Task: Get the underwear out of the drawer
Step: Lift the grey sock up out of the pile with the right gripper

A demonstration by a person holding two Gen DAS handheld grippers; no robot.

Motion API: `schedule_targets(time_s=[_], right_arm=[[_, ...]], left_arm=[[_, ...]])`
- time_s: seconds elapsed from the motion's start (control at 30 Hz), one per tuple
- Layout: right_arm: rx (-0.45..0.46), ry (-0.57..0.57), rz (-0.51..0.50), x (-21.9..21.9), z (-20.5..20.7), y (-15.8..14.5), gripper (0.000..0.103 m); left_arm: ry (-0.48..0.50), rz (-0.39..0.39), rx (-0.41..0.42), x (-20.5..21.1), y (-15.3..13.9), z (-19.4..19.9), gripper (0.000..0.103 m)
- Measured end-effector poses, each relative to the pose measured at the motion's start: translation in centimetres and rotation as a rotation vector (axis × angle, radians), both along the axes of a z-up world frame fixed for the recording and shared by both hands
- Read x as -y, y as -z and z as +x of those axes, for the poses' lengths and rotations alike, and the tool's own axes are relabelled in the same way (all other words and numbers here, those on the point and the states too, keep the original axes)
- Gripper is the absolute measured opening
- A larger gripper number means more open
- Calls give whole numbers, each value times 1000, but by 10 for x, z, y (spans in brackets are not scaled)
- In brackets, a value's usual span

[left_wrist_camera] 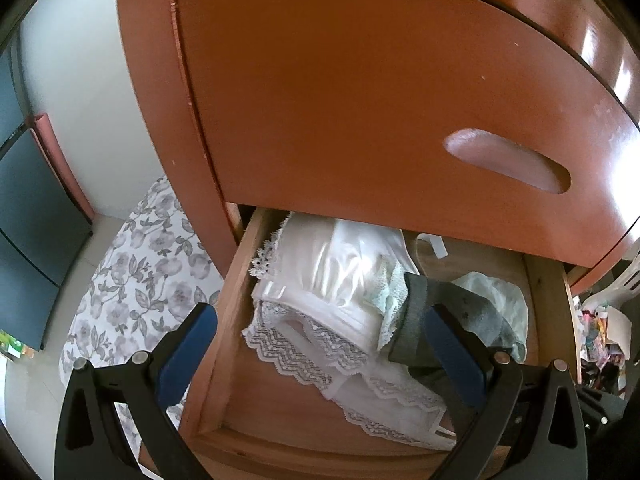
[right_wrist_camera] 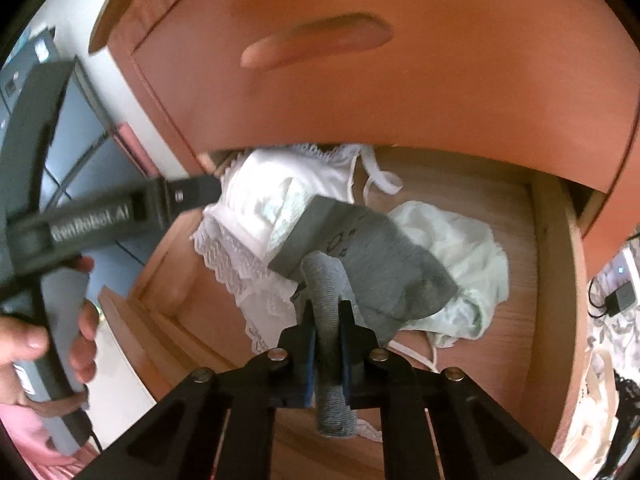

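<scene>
Your right gripper (right_wrist_camera: 327,344) has its jaws closed on a rolled fold of the grey underwear (right_wrist_camera: 384,256), pinching the ribbed edge between the blue pads. The rest of that grey piece drapes forward over the heap in the open wooden drawer (right_wrist_camera: 556,248), lying on a pale green garment (right_wrist_camera: 472,236) and touching the white lace-trimmed underwear (right_wrist_camera: 256,208) to its left. The closed orange-brown drawer front (right_wrist_camera: 400,100) above overhangs the back of the open drawer.

Your left gripper (left_wrist_camera: 320,344) hangs over the drawer's left side with its jaws wide apart and nothing between them; one finger sits outside the drawer wall, the other over the grey piece. In the right wrist view your left hand (right_wrist_camera: 48,344) grasps that gripper's handle. A floral bedspread (left_wrist_camera: 132,280) lies to the left of the drawer.
</scene>
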State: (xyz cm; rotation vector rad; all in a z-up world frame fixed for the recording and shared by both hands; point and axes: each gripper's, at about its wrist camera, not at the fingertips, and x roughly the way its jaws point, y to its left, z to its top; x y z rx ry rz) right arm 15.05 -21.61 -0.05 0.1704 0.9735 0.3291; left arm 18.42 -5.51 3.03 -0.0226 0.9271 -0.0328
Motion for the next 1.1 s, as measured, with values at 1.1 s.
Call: schedule_targets(time_s=[1.1], right_arm=[[330,227,152,80,-46,-85,9]], left_arm=[[49,-102,-49,7,8,8,103]])
